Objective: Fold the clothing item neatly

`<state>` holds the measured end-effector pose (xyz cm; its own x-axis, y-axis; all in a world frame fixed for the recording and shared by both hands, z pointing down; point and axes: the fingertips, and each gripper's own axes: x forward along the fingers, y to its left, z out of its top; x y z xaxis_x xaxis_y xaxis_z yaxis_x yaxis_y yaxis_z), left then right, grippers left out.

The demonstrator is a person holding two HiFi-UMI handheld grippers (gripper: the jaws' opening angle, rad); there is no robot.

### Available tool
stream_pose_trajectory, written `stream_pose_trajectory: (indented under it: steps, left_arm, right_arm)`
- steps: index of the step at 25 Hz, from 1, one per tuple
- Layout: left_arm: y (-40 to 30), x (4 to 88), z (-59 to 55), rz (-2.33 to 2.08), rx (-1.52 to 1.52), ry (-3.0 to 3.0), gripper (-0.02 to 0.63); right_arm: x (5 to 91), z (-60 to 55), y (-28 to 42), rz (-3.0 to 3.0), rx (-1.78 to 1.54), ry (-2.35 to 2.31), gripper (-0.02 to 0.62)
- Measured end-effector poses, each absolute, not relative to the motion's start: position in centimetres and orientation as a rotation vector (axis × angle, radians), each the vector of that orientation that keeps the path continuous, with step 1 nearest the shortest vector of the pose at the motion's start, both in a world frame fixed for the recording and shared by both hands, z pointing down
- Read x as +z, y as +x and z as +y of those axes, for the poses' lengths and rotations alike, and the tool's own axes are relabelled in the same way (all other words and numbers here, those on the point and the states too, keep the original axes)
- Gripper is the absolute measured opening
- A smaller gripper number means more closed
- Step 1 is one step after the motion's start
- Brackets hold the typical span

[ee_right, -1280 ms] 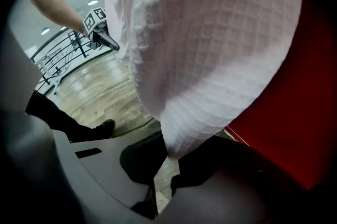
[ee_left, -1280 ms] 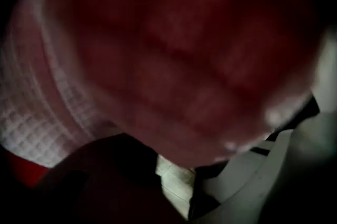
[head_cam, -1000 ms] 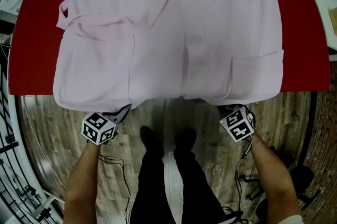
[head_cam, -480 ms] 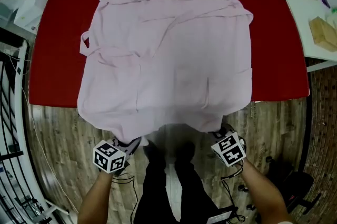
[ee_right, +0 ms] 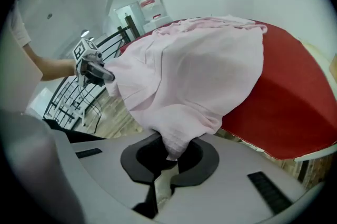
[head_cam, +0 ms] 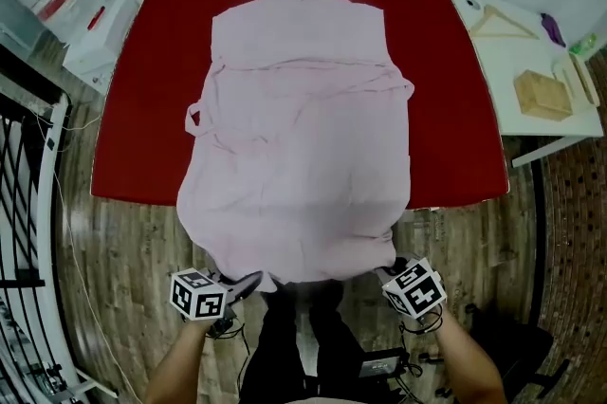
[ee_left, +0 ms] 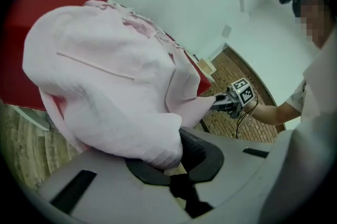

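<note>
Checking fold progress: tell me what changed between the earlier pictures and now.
The left gripper and right gripper raised the pink garment's near hem up and toward the person, clear of the red table's front edge. Nothing was grasped or released: both stay shut on the hem corners. The collar end lies flat as before.

light: even, bright | edges: fisheye, dark vignette | focus: soft

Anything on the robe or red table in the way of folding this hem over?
Nothing visible does. The left gripper and right gripper are shut on the hem of the pink robe, and only it lies on the red table.
</note>
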<state>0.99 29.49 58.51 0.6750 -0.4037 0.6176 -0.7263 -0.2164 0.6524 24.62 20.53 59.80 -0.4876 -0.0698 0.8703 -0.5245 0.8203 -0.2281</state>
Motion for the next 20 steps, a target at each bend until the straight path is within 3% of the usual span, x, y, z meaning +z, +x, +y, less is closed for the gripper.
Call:
stream_pose_trajectory:
  steps: [20]
  left_arm:
    - [1.1,41.7,27.2,-0.824,0.338,2.031,0.015]
  right_arm:
    - [42.6,14.8,26.3,-2.148,0.556,0.445,0.023]
